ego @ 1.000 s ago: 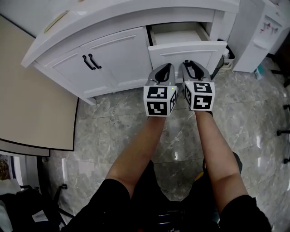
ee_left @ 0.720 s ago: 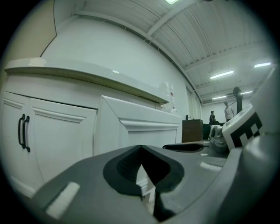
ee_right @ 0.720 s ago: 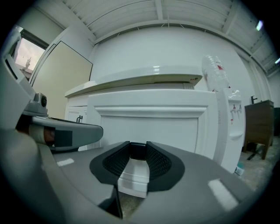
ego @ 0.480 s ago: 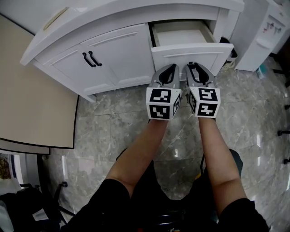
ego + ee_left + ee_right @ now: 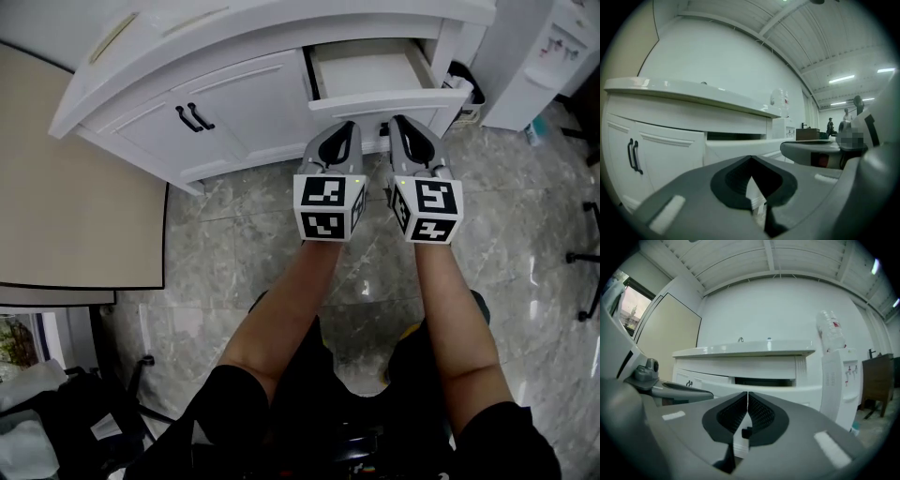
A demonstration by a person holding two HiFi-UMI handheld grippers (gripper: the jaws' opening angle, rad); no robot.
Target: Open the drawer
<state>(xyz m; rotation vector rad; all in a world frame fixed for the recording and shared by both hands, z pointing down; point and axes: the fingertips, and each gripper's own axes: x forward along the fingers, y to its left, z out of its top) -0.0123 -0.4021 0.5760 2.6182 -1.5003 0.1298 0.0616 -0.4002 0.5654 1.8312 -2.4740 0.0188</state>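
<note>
The white cabinet's top drawer [image 5: 373,71] stands pulled out, its inside bare, its front panel [image 5: 389,99] facing me. My left gripper [image 5: 344,127] and right gripper [image 5: 397,122] hover side by side just in front of and below that panel. Both are shut with nothing between the jaws. In the left gripper view the shut left gripper [image 5: 751,160] points at the drawer front [image 5: 740,146], with the right gripper [image 5: 811,151] beside it. In the right gripper view the right gripper [image 5: 747,395] faces the open drawer [image 5: 787,391]. No drawer handle is visible.
Two cabinet doors with black handles [image 5: 194,116] sit left of the drawer. A beige tabletop [image 5: 75,187] juts in at the left. A white water dispenser [image 5: 553,52] and a dark bin [image 5: 466,86] stand at the right. The floor is grey marble [image 5: 234,244].
The drawer stays open about as far as before. Both grippers remain shut and side by side before its front; the head view has shifted slightly.
</note>
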